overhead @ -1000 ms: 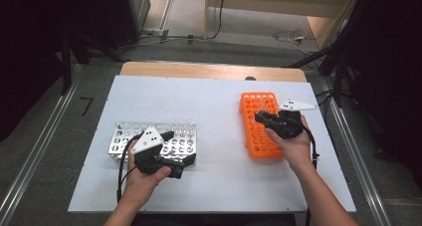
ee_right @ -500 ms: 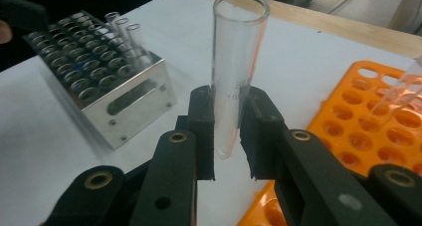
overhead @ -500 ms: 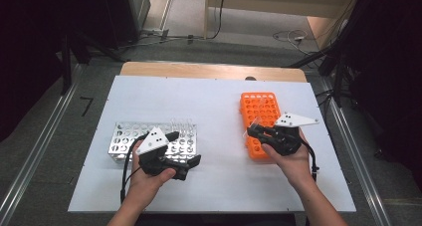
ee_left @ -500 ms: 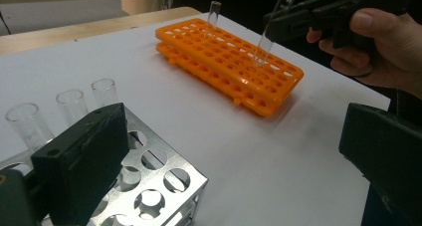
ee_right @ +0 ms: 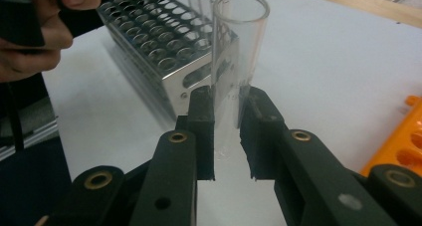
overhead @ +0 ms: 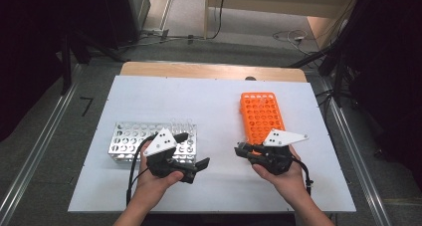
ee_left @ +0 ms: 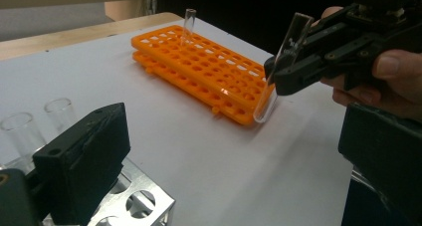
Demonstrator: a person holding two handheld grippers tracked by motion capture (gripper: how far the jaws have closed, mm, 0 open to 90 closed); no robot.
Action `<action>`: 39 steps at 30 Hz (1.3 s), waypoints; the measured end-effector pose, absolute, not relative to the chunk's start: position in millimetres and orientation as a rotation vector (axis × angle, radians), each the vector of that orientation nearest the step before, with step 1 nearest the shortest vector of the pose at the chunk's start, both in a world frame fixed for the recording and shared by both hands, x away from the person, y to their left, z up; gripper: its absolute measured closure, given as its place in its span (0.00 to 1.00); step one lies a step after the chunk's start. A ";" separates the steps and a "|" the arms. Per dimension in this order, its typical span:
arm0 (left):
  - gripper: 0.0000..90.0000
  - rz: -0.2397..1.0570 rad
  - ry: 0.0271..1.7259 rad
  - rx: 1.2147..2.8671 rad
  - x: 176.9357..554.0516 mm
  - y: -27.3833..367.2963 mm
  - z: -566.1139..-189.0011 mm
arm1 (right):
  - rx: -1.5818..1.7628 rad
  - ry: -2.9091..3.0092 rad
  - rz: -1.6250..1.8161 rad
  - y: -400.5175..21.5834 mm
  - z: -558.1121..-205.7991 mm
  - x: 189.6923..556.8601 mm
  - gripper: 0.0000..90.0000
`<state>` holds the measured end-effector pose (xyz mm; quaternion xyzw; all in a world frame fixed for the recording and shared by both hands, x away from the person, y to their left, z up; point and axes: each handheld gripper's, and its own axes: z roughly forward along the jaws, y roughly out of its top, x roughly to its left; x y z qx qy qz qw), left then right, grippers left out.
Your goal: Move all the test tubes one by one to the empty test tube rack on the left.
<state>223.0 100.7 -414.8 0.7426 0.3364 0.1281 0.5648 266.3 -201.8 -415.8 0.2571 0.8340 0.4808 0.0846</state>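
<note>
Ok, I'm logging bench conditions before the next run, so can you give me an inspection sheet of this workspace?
Surface: white table top, bare between the racks.
Job's things: clear test tube; orange rack with one tube standing in it; metal rack holding a few tubes.
Clutter: nothing seen.
Grippers: right gripper shut on the test tube; left gripper open, empty, by the metal rack.
Cables: one trails from each gripper.
Surroundings: cords on the floor beyond the table.
</note>
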 end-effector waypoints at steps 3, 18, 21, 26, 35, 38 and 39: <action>0.00 0.293 0.782 1.748 223.3 97.9 -414.7 | 0.727 2.509 1.434 -195.7 -416.5 261.4 0.82; 0.15 0.269 0.725 1.778 219.1 82.4 -413.7 | 0.630 2.599 1.429 -171.8 -422.7 248.3 0.82; 0.23 0.264 0.707 1.786 217.3 77.0 -413.8 | 0.614 2.617 1.421 -167.0 -424.4 245.8 0.82; 0.38 0.275 0.691 1.802 215.3 69.8 -414.8 | 0.586 2.637 1.413 -158.9 -426.7 241.9 0.82; 0.68 0.262 0.631 1.828 212.5 64.9 -416.1 | 0.548 2.664 1.407 -150.1 -428.5 236.5 0.82; 0.73 0.262 0.624 1.833 212.5 64.7 -416.7 | 0.549 2.667 1.406 -149.7 -428.7 236.3 0.82; 0.75 0.263 0.619 1.836 212.3 64.5 -416.8 | 0.552 2.666 1.407 -149.7 -428.9 236.6 0.82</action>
